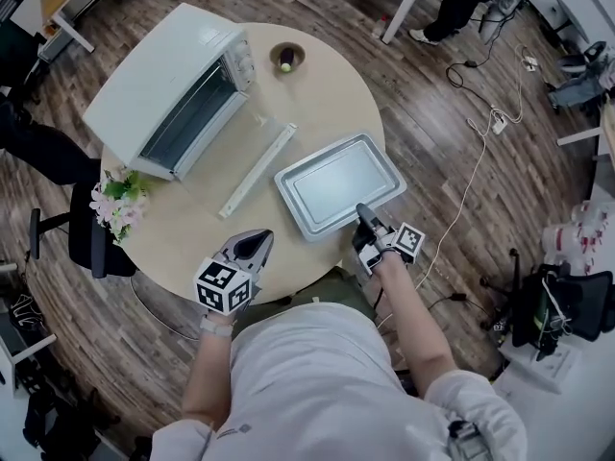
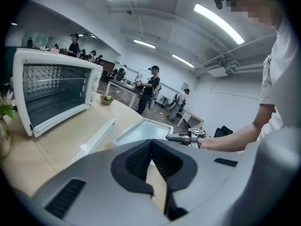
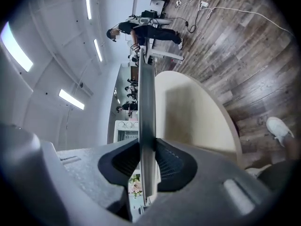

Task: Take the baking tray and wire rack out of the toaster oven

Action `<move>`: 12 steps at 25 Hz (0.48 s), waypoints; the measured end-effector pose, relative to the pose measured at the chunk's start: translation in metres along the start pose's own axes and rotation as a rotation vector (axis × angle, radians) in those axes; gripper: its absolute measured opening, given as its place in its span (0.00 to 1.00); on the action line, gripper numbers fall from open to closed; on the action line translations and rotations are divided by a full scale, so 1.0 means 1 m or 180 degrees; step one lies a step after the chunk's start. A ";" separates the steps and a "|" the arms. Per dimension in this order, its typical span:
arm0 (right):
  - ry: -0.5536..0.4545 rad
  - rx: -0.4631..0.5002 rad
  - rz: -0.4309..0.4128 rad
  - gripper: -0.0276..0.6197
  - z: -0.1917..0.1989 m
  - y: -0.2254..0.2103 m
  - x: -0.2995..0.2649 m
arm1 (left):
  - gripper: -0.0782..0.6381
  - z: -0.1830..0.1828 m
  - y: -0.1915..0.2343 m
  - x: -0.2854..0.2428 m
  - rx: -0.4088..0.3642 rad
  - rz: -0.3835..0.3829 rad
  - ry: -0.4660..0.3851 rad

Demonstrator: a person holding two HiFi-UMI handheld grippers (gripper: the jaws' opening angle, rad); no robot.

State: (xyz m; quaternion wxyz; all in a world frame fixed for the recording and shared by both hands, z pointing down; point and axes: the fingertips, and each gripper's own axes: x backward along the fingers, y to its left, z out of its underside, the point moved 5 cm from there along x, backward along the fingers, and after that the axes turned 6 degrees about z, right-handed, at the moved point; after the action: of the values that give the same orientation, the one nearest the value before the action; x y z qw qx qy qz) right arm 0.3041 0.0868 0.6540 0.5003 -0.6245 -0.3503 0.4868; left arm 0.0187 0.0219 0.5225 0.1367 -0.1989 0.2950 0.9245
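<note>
One rectangular, dull-metal baking tray (image 1: 341, 185) on round, pale wooden table (image 1: 192, 229).

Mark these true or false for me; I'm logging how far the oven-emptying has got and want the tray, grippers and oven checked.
1. The baking tray is out of the toaster oven. True.
2. The left gripper holds the tray. False: its jaws are together on nothing; the right gripper is clamped on the tray's rim.
3. The oven is closed. False: its door is folded down, open.
4. A small bowl stands on the table beside the oven. True.
5. The tray holds food. False: it is empty.
</note>
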 end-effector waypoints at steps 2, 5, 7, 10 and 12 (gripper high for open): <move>0.0128 0.0055 0.0015 0.18 -0.014 -0.004 -0.002 | 0.11 -0.001 -0.005 -0.011 0.0036 -0.0041 -0.0010; 0.0286 0.0116 0.0030 0.18 -0.033 -0.011 -0.002 | 0.11 0.000 -0.014 -0.029 0.0063 -0.0100 -0.0004; 0.0371 0.0128 0.0045 0.18 -0.045 -0.015 -0.001 | 0.11 -0.001 -0.022 -0.038 0.0079 -0.0148 -0.0009; 0.0495 0.0135 0.0080 0.18 -0.065 -0.020 -0.002 | 0.11 -0.005 -0.031 -0.051 0.0122 -0.0226 -0.0041; 0.0586 0.0120 0.0069 0.18 -0.077 -0.023 -0.004 | 0.11 -0.006 -0.036 -0.059 0.0149 -0.0277 -0.0048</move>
State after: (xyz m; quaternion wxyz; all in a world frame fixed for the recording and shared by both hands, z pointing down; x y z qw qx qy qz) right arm 0.3781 0.0670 0.6788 0.5367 -0.6609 -0.2868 0.4392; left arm 0.0859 0.0388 0.5269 0.1837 -0.2014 0.3065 0.9120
